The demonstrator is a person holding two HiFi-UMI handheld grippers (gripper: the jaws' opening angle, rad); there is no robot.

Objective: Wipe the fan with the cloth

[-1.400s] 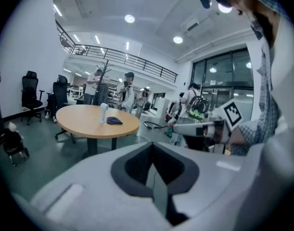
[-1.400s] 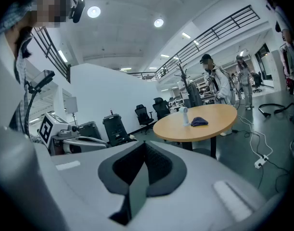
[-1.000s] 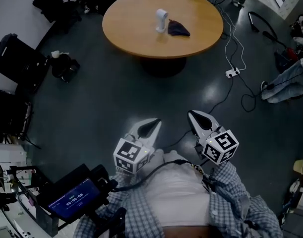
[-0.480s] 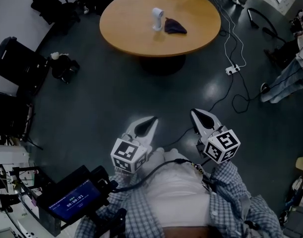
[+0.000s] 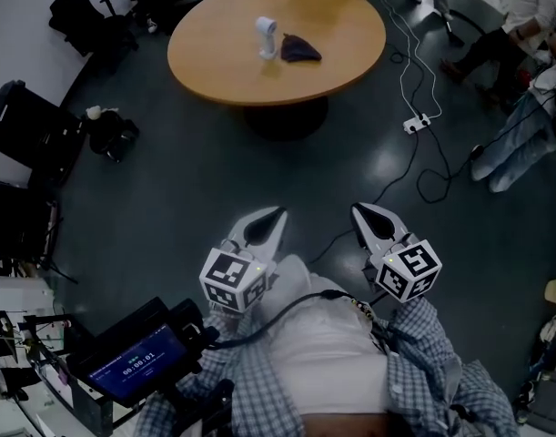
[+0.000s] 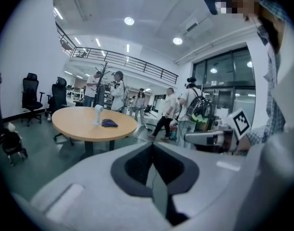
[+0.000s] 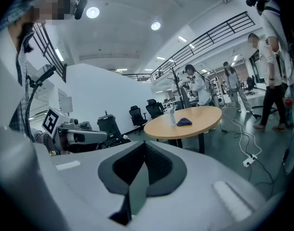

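Observation:
A small white fan (image 5: 266, 35) stands upright on the round wooden table (image 5: 223, 71), far ahead of me. A dark purple cloth (image 5: 298, 49) lies crumpled just right of it. Both also show in the left gripper view as the fan (image 6: 98, 114) and cloth (image 6: 109, 123), and in the right gripper view as the fan (image 7: 172, 115) and cloth (image 7: 184, 121). My left gripper (image 5: 274, 213) and right gripper (image 5: 359, 210) are held close to my body, well short of the table, both shut and holding nothing.
Black office chairs (image 5: 32, 121) and a bag (image 5: 109, 133) stand at the left. A cable with a white power strip (image 5: 414, 123) trails over the floor right of the table. People (image 5: 510, 35) are at the far right. A device with a screen (image 5: 136, 362) sits at my lower left.
The table with fan and cloth has shifted left in the head view and people have come into sight at the upper right. Both grippers stay shut in front of me.

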